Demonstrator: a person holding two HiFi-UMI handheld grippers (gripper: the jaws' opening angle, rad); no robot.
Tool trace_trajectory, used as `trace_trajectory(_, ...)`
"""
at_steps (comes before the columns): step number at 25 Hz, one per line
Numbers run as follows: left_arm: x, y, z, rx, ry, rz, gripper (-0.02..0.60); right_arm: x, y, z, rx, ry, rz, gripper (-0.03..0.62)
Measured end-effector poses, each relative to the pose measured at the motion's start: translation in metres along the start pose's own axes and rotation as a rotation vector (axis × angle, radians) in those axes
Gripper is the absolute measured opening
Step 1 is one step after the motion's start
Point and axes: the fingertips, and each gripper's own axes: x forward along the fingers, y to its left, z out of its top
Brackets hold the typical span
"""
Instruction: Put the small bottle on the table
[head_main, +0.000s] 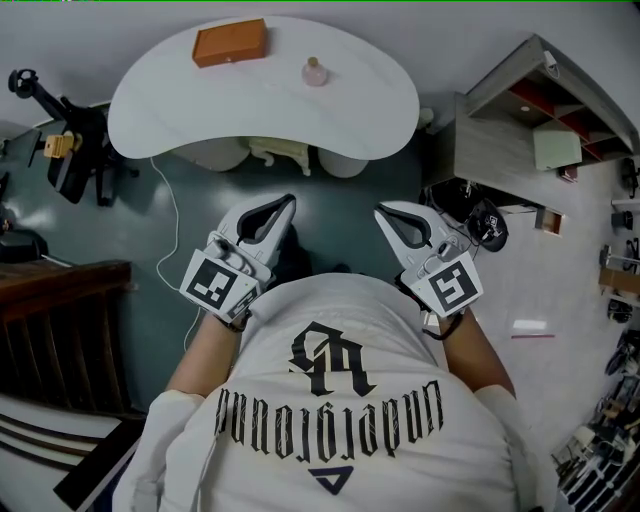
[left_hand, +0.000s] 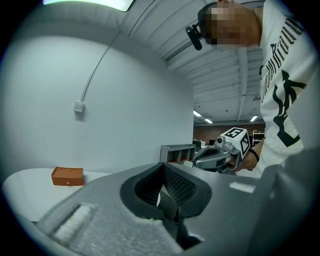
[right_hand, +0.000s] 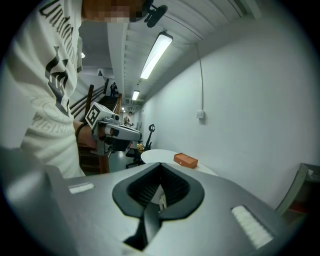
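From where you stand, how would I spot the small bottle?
Look to the white bean-shaped table ahead. Two things sit on it, apart: an orange-brown box at the left and the small bottle to its right. The bottle is the pale pink, rounded one with a narrow neck.

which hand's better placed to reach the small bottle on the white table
Left, marginally. In the head view the small bottle sits more in line with the left gripper than the right gripper. Both are well short of the table, jaws together and empty.
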Motion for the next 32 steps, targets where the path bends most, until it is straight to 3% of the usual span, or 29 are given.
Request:
trace_trajectory(12,-0.022,-0.067,-0.012,-0.004,-0.001,0.023,0.008,-0.052,0.039,-0.014,0.003,-0.011,0.032,0.002)
trace_trajectory(32,-0.051,-0.073,-0.013,-0.011,-0.018,0.066,0.008,-0.049,0.054,-0.009,0.020,-0.011,0.062,0.002)
